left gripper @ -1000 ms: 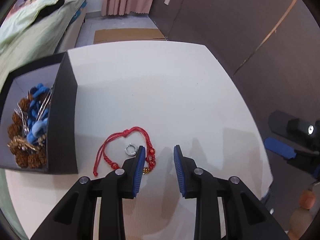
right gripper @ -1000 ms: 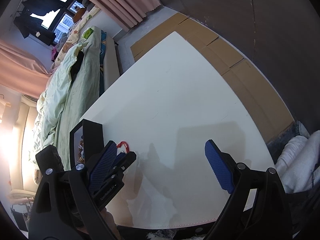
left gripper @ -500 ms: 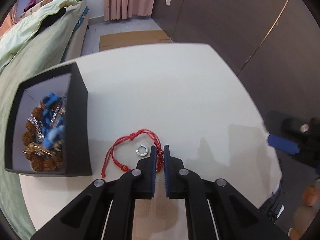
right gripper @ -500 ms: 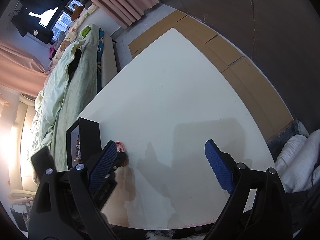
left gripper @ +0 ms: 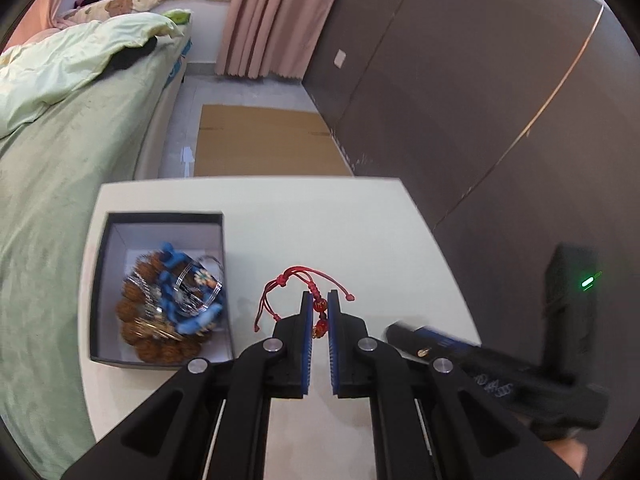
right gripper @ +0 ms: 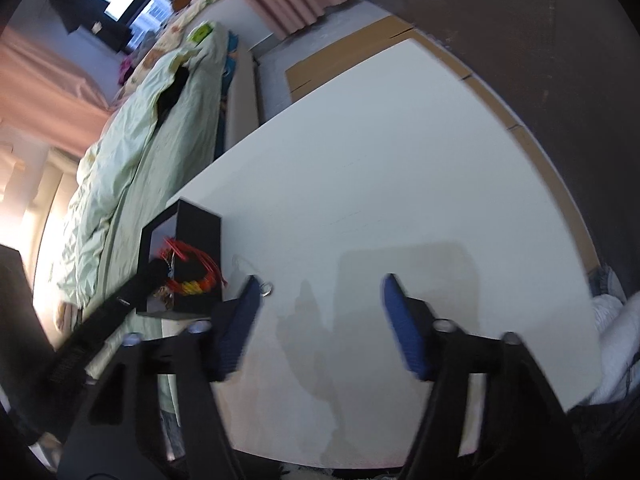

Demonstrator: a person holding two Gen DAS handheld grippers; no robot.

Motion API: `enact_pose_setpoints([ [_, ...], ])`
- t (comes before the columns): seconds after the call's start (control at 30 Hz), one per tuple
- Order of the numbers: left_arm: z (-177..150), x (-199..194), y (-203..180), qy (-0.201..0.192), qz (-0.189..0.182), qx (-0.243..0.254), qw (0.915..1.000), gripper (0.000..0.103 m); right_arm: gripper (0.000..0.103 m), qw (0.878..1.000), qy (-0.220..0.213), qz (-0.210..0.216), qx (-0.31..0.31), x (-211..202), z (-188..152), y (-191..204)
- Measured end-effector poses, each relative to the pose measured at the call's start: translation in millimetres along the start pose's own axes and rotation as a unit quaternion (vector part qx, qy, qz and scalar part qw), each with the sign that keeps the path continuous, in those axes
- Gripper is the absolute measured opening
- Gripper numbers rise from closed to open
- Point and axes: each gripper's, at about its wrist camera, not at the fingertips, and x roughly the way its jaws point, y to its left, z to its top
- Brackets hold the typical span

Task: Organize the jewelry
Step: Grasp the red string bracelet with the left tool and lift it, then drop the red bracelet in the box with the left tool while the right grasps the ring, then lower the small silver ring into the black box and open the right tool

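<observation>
Left tongs (left gripper: 319, 316) clamped on red bracelet (left gripper: 304, 292), lifted for carrying to black box (left gripper: 160, 216); right tongs (right gripper: 320, 320) apart above silver ring (right gripper: 266, 289).

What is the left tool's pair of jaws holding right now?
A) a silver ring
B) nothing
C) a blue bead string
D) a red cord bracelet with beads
D: the left gripper has its jaws closed on the beads of the red cord bracelet, whose loop dangles beside the black box.
</observation>
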Motion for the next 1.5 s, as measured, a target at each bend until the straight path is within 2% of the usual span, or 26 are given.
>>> enact_pose_setpoints([
  [0.2, 11.6, -31.7, 18.0, -0.028, -0.015, -0.020, 0.9993, 0.005, 0.041, 0.998, 0.020, -0.012, -0.051, 24.4, -1.4, 30.4],
  [0.5, 26.7, -65.7, 55.3, -0.059, -0.022, -0.060, 0.9962, 0.005, 0.038, 0.991, 0.040, -0.057, -0.115, 59.3, -9.3, 69.4],
  [0.57, 28.6, -69.4, 62.1, -0.063, -0.021, -0.066, 0.9956, 0.005, 0.031, 0.989, 0.043, -0.068, -0.123, 65.9, -11.3, 73.8],
  [0.83, 31.5, -73.8, 81.6, -0.068, -0.023, -0.086, 0.9937, 0.005, 0.021, 0.982, 0.046, -0.112, -0.143, 80.4, -14.4, 81.1],
  [0.9, 31.4, -73.4, 84.0, -0.068, -0.022, -0.088, 0.9935, 0.005, 0.015, 0.979, 0.043, -0.126, -0.151, 82.0, -15.7, 82.8],
  [1.07, 30.3, -65.4, 85.4, -0.059, -0.027, -0.091, 0.9938, 0.005, 0.013, 0.980, 0.039, -0.126, -0.150, 80.2, -15.4, 79.5],
  [1.13, 29.3, -61.6, 88.9, -0.053, -0.028, -0.100, 0.9932, 0.011, 0.013, 0.980, 0.026, -0.126, -0.149, 74.9, -15.4, 80.8],
  [1.2, 28.6, -60.6, 92.7, -0.054, -0.026, -0.106, 0.9925, 0.042, 0.013, 0.983, 0.010, -0.114, -0.144, 65.0, -14.4, 82.7],
  [1.23, 28.3, -62.1, 93.8, -0.059, -0.022, -0.108, 0.9921, 0.048, 0.013, 0.985, -0.002, -0.103, -0.140, 57.9, -13.2, 83.9],
  [1.27, 27.9, -64.1, 95.1, -0.065, -0.017, -0.109, 0.9918, 0.051, 0.013, 0.986, -0.013, -0.092, -0.138, 52.1, -11.8, 85.5],
  [1.43, 28.8, -64.5, 105.8, -0.061, -0.010, -0.124, 0.9904, 0.051, 0.014, 0.991, -0.064, -0.029, -0.116, 24.2, -5.4, 91.1],
  [1.5, 27.9, -64.4, 110.5, -0.059, -0.002, -0.130, 0.9898, 0.056, 0.014, 0.992, -0.076, 0.006, -0.099, 18.0, -2.4, 91.4],
])
